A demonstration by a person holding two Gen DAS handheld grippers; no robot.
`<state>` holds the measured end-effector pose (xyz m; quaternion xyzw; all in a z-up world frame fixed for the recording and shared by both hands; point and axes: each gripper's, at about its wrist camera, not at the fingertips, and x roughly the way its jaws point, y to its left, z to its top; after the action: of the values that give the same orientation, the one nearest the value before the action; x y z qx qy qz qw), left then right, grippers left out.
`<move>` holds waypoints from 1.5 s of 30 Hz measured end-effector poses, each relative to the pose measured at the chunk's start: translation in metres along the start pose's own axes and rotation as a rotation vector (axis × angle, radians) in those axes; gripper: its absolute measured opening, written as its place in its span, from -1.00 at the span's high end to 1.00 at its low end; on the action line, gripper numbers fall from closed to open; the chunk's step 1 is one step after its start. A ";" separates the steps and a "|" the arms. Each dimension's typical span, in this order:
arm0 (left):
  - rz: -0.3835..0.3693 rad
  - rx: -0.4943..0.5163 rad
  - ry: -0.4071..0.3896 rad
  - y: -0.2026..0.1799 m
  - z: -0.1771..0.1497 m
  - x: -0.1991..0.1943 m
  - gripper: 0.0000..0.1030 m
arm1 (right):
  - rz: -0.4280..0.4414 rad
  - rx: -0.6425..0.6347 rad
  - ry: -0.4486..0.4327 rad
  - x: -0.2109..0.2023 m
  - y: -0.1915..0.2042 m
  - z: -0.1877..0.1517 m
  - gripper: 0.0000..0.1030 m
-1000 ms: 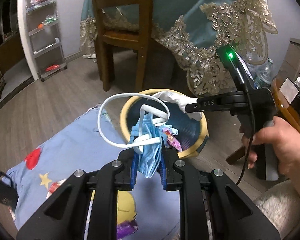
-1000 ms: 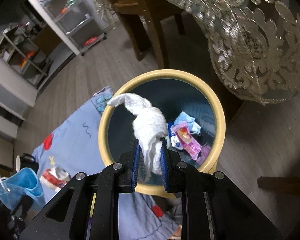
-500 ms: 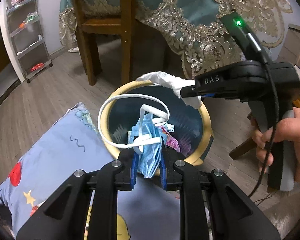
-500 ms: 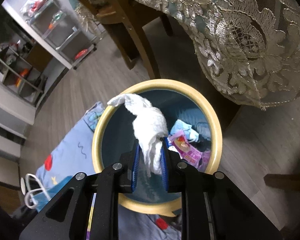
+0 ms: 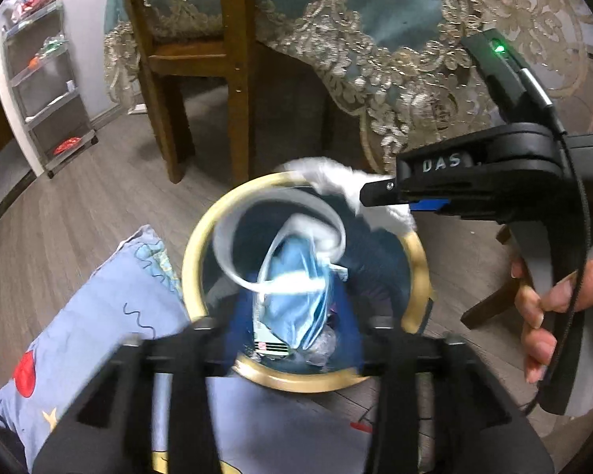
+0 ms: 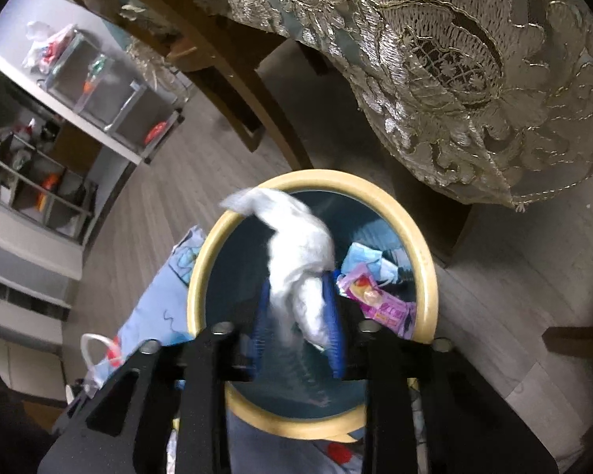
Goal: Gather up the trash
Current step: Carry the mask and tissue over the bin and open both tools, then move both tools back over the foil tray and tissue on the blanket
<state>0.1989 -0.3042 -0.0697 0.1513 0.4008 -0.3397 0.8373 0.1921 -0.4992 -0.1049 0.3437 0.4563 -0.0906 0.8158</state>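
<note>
A round bin with a yellow rim (image 5: pixel 201 233) (image 6: pixel 427 245) stands on the floor, with wrappers (image 6: pixel 379 296) inside. My left gripper (image 5: pixel 292 328) is over the bin with its jaws spread wide; a blue face mask (image 5: pixel 296 292) with white loops hangs blurred between them, touching neither. My right gripper (image 6: pixel 298 328) is also over the bin, jaws opened wider than a white crumpled tissue (image 6: pixel 296 252) between them. The tissue also shows in the left wrist view (image 5: pixel 336 173) at the right gripper's tip.
A blue cartoon-print cloth (image 5: pixel 99 316) lies on the wood floor left of the bin. A wooden chair (image 5: pixel 193 59) and a table with lace cloth (image 5: pixel 395 59) stand behind it. A shelf rack (image 5: pixel 47 79) is far left.
Both grippers moved over the bin and have opened. The mask and the tissue are coming loose, blurred with motion.
</note>
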 end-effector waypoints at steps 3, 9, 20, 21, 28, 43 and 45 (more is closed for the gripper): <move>-0.003 -0.021 -0.012 0.004 -0.004 -0.003 -0.26 | -0.001 -0.013 -0.007 -0.003 0.001 -0.002 -0.06; 0.034 -0.022 -0.004 0.011 -0.013 -0.017 -0.34 | 0.000 -0.061 0.002 -0.002 0.015 -0.001 -0.31; 0.101 -0.074 -0.064 0.032 -0.033 -0.097 -0.46 | -0.008 -0.266 -0.069 -0.039 0.071 -0.022 -0.55; 0.106 -0.082 -0.069 0.033 -0.035 -0.103 -0.47 | -0.007 -0.278 -0.077 -0.044 0.076 -0.024 -0.59; 0.170 -0.141 -0.101 0.050 -0.053 -0.153 -0.50 | -0.026 -0.374 -0.146 -0.077 0.105 -0.050 -0.77; 0.288 -0.284 -0.127 0.086 -0.140 -0.234 -0.73 | -0.014 -0.447 -0.133 -0.099 0.125 -0.121 -0.84; 0.303 -0.321 -0.121 0.093 -0.155 -0.238 -0.73 | -0.016 -0.462 -0.124 -0.097 0.128 -0.129 -0.84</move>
<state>0.0682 -0.0493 0.0141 0.0541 0.3715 -0.1502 0.9146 0.1086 -0.3362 -0.0105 0.1381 0.4165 -0.0112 0.8985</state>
